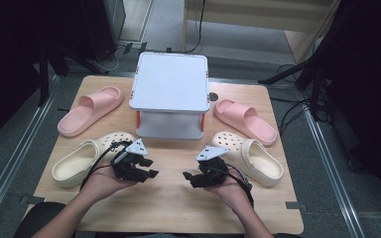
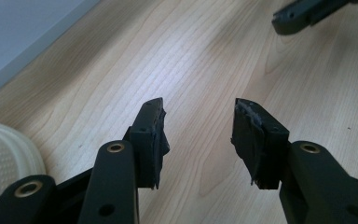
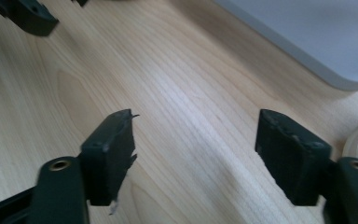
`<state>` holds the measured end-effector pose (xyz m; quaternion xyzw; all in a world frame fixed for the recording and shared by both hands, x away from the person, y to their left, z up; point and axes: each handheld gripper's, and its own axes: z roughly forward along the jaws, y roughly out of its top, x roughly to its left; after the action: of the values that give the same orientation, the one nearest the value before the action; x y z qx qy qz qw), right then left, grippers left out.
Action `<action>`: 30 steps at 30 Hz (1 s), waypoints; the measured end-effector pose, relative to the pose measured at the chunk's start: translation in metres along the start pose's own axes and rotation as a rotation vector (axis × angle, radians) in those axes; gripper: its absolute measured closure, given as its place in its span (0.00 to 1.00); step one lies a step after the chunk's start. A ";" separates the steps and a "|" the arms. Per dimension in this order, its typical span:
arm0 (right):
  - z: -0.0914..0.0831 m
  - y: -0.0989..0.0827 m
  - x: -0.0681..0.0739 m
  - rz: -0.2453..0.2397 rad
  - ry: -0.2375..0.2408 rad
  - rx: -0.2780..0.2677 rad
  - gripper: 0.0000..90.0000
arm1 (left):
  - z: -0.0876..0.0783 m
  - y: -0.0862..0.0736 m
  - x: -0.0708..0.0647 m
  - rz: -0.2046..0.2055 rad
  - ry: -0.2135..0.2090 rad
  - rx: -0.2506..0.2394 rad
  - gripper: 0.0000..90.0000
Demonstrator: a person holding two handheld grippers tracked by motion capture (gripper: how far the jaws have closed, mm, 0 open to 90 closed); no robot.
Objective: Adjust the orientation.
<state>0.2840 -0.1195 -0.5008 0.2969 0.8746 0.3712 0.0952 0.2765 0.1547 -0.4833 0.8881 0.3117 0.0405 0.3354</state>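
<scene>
Both hand-held grippers, left (image 1: 150,167) and right (image 1: 187,177), hover empty with jaws apart over the counter (image 1: 168,198). Cream clogs (image 1: 79,161) look light, flexible; heel rim seems graspable.

we see a light wooden table (image 1: 168,198) carrying a white two-tier stand (image 1: 170,94) at the back middle. a pink slide (image 1: 90,110) and a cream clog (image 1: 87,157) lie left of it; another pink slide (image 1: 244,120) and cream clog (image 1: 250,156) lie right.

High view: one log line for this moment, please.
left tool open | right tool open | both empty, over table | clogs, slides untouched
</scene>
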 end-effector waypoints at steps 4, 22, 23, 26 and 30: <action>-0.002 0.004 -0.002 0.032 0.033 -0.019 0.44 | -0.001 -0.001 0.002 -0.004 -0.012 0.003 0.58; -0.007 0.014 -0.009 0.080 0.074 -0.064 0.59 | -0.011 -0.004 0.006 -0.003 -0.006 -0.003 0.49; -0.007 0.014 -0.009 0.080 0.074 -0.064 0.59 | -0.011 -0.004 0.006 -0.003 -0.006 -0.003 0.49; -0.004 0.018 -0.011 0.075 0.078 -0.060 0.59 | -0.019 -0.008 0.009 -0.013 0.019 -0.003 0.50; -0.002 0.021 -0.012 0.070 0.087 -0.059 0.59 | -0.027 -0.012 0.010 -0.034 0.033 -0.018 0.51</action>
<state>0.3019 -0.1164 -0.4856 0.3082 0.8557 0.4124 0.0526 0.2710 0.1826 -0.4713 0.8788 0.3317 0.0524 0.3390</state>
